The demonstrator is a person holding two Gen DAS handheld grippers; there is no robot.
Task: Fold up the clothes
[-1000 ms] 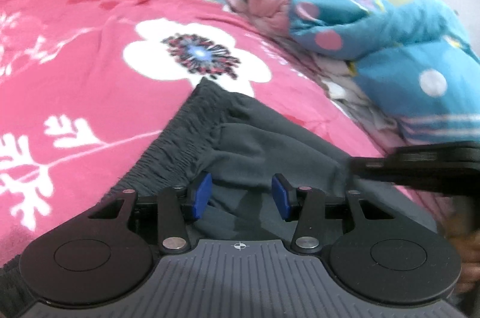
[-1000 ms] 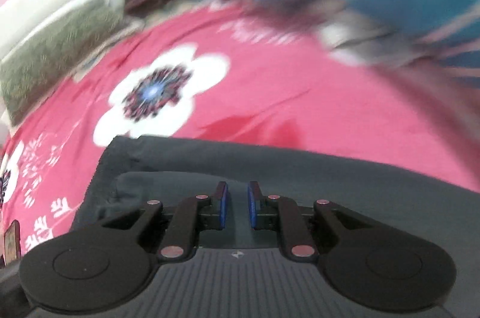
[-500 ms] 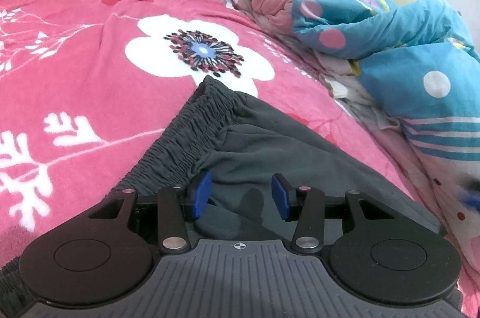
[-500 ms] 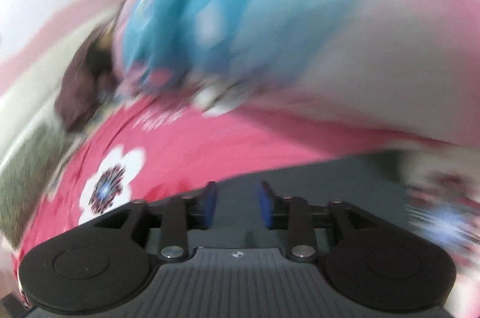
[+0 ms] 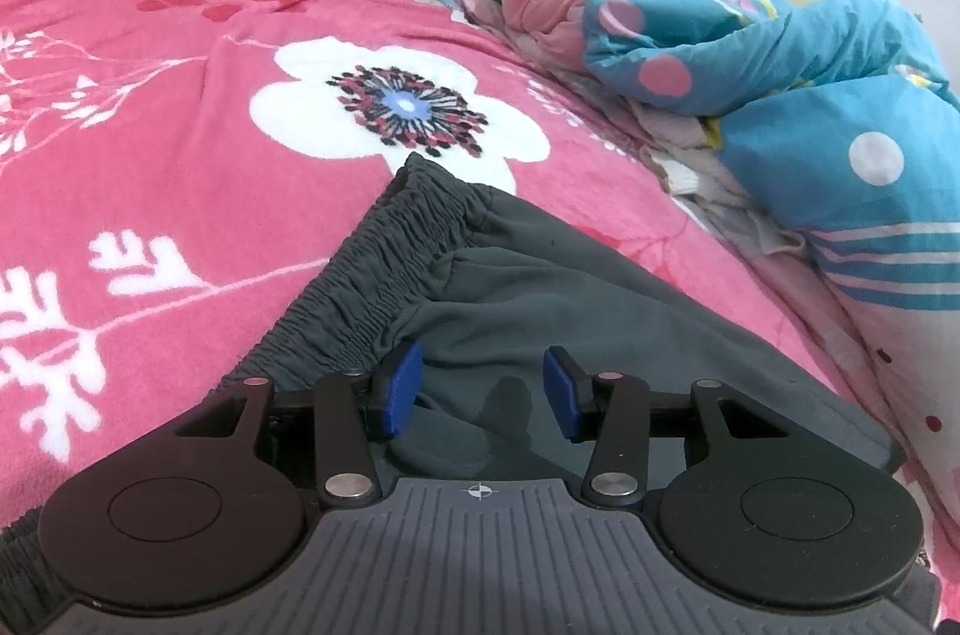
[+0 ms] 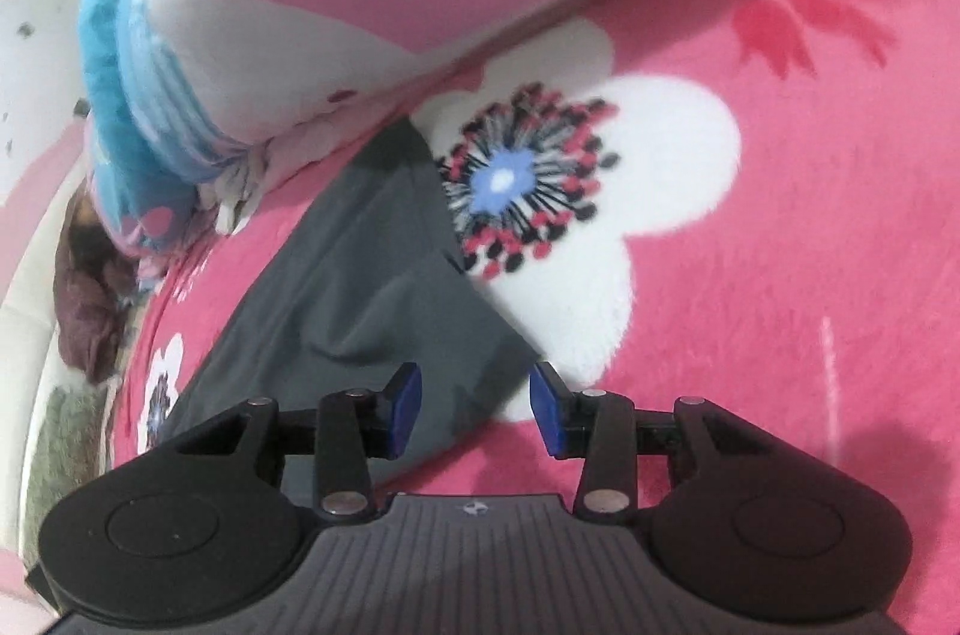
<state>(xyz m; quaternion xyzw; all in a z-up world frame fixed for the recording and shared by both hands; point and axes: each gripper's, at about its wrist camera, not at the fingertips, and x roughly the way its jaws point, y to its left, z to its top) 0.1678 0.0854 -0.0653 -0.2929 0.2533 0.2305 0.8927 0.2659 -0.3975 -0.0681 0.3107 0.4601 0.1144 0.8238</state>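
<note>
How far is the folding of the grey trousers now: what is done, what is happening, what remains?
Done: the grey trousers lie flat on the pink blanket, apparently doubled lengthwise. In hand: nothing is gripped. The left gripper hovers open by the waistband; the right gripper is opening over the leg end, cloth not pinched. Left: folding them across.

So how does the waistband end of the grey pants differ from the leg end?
The waistband is gathered and ribbed with elastic; the leg end is smooth, flat fabric. The waistband lies just ahead of the open left gripper; the leg end runs between the opening jaws of the right gripper, unpinched. Both are dark grey, lying on the pink blanket.
</note>
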